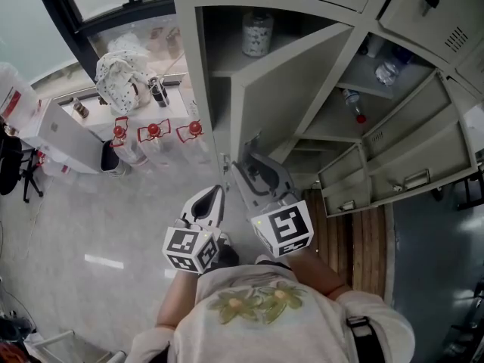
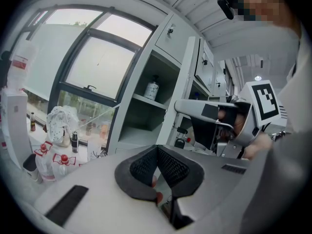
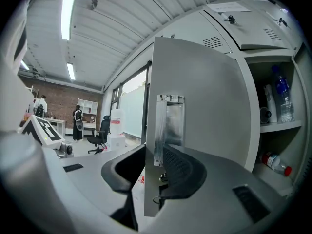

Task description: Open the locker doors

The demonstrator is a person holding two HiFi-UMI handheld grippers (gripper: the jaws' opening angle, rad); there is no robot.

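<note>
Clamping the locker door (image 3: 209,106) edge in the right hand-held gripper (image 3: 155,156) near shelved bottles (image 3: 282,94), with the left hand-held gripper (image 2: 157,150) clenched empty.

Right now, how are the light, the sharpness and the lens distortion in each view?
Head view: soft even light, lockers bowed by the lens. Left gripper view: dark round border, window washed out, shut left tongs slightly soft. Right gripper view: ceiling lamp glares, locker door in the right tongs looks sharp.
</note>
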